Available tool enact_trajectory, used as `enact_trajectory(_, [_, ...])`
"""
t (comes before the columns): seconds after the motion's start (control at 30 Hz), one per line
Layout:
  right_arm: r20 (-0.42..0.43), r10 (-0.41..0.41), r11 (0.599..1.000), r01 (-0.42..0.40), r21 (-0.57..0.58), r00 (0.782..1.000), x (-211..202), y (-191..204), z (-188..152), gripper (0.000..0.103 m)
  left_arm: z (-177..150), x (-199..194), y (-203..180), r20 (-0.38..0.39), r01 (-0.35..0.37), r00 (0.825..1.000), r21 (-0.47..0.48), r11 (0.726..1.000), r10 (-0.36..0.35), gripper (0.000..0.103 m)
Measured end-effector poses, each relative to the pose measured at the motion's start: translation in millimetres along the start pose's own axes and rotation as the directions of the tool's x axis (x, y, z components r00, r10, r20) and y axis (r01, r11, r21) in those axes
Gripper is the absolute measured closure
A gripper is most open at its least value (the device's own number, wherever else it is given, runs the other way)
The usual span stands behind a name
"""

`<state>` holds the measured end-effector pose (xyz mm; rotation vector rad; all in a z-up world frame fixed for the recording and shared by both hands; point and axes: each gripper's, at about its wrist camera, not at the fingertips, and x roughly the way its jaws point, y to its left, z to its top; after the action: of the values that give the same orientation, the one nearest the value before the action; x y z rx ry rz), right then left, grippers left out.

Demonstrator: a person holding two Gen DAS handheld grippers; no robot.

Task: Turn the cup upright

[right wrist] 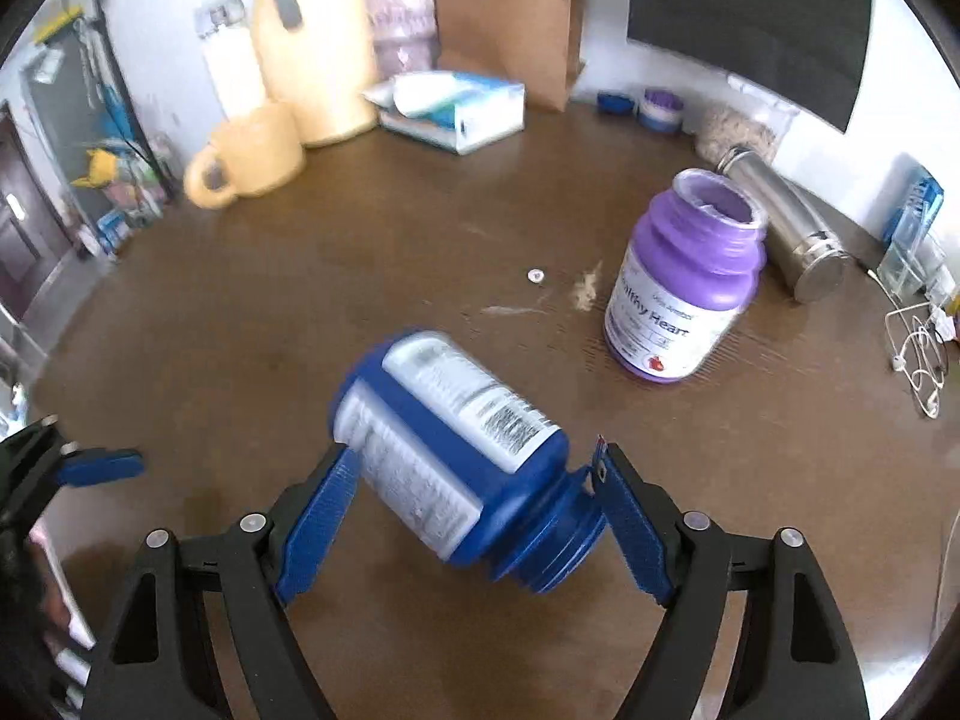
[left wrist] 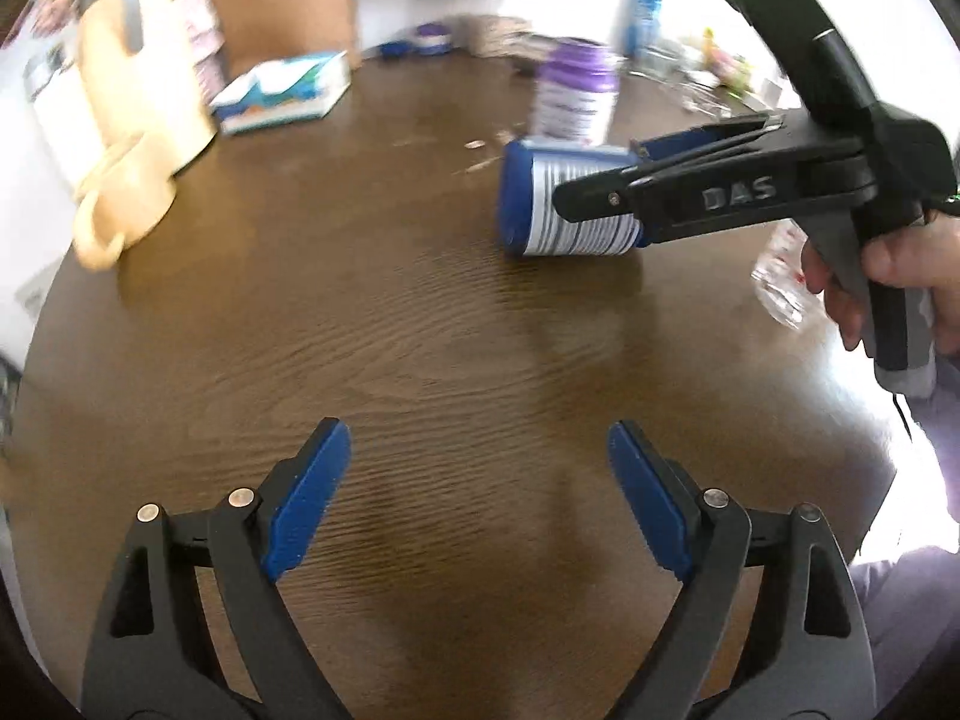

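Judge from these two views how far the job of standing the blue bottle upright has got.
Done: the right hand-held gripper has reached the blue bottle, its fingers either side of it. In hand: the bottle is tilted, mouth towards the camera, not upright; whether it is gripped firmly is unclear. Left: turning it upright onto the table. The left hand-held gripper is open and holds nothing.

On the table (right wrist: 240, 312), the tipped bottle (right wrist: 450, 450) lies at centre; the upright bottle (right wrist: 684, 288) at two o'clock, the mug (right wrist: 246, 156) at eleven.
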<state>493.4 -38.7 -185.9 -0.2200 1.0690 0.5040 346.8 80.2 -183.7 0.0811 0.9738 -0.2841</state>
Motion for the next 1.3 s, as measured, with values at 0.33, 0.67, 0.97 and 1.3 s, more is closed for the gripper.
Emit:
enact_trajectory(0.33, [0.059,0.129,0.992,-0.129,0.002,0.99,10.4,11.7,1.7,0.039,10.4,-17.6,31.4,0.081,-0.027,0.996,-0.069,0.997,0.033,0.017])
enact_trajectory(0.67, [0.052,0.272,0.958,-0.265,-0.107,0.961,-13.4,37.8,-25.2,0.04,52.7,-6.0,54.8,0.127,0.039,0.992,-0.176,0.984,-0.017,0.006])
enact_trajectory(0.97, [0.086,0.24,0.97,-0.242,0.018,0.967,-34.9,2.8,-36.5,0.033,107.1,89.8,76.2,-0.055,-0.04,0.998,-0.23,0.972,0.028,0.043])
enact_trajectory(1.3, [0.067,0.185,0.983,-0.183,-0.033,0.981,-57.3,-6.9,23.9,0.027,56.5,59.1,27.4,-0.02,0.111,0.994,0.106,0.988,-0.109,0.04])
